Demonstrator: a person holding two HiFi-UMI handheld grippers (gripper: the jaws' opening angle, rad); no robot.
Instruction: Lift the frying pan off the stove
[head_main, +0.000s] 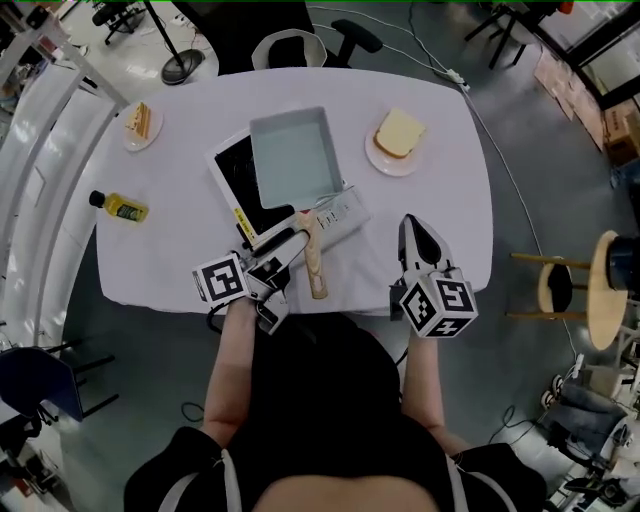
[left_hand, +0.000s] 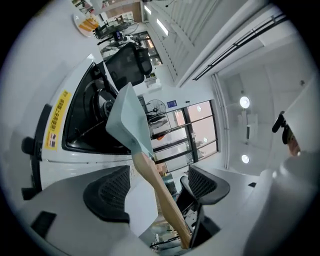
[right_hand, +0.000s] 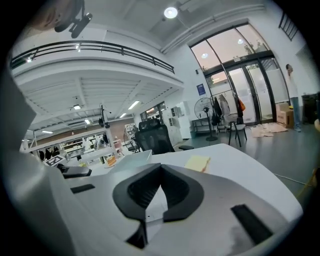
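Observation:
A square pale-blue frying pan (head_main: 295, 155) sits on a white stove with a black glass top (head_main: 232, 175) in the middle of the table. Its wooden handle (head_main: 316, 265) points toward me. My left gripper (head_main: 290, 248) is open, and the handle (left_hand: 161, 195) runs between its two pads (left_hand: 107, 192) with a gap on the left side. The pan (left_hand: 129, 117) and stove (left_hand: 80, 125) fill the left gripper view beyond the jaws. My right gripper (head_main: 412, 228) is to the right of the stove, shut with nothing in it (right_hand: 161, 172).
A plate with toast (head_main: 398, 135) lies at the back right and a plate with a sandwich (head_main: 140, 122) at the back left. A yellow oil bottle (head_main: 120, 207) lies at the left edge. An office chair (head_main: 300, 45) stands behind the table, a stool (head_main: 570, 290) to its right.

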